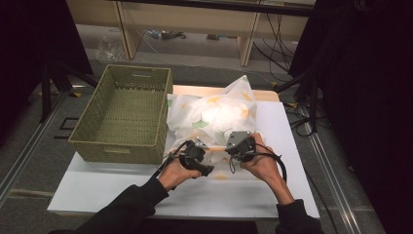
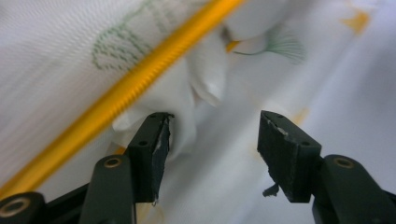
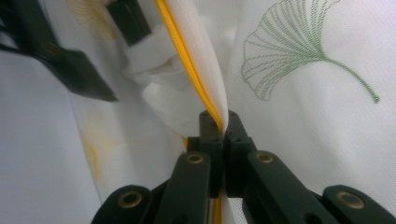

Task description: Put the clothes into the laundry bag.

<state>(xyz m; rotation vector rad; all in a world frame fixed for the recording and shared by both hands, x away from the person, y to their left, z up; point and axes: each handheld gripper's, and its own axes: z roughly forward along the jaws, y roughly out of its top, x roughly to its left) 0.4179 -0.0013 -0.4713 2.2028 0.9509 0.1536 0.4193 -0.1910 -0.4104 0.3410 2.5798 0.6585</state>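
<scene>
Both tongs work at the near edge of the white fabric pillowcase printed with green and orange ginkgo leaves (image 1: 214, 114), which lies stuffed and puffy at the centre of the high view on the white rectangular tabletop (image 1: 122, 187). I hold the right gripper (image 1: 233, 146) just right of centre in that view; its jaws are clenched on the pillowcase edge, pinching the yellow zipper strip (image 3: 187, 60) and the white cloth folded over it, as the right gripper view shows at its lower centre. I hold the left gripper (image 1: 204, 151) just left of it, the two close together. In the left gripper view its jaws stand released, well apart; a bunched fold of white cloth touches the inner face of the jaw at the left of that frame, while the other jaw is clear of the fabric. The zipper strip runs diagonally from the lower left to the upper centre of that frame. An olive-green woven rectangular basket (image 1: 92, 124) sits at the left of the high view, its right wall touching the pillowcase.
</scene>
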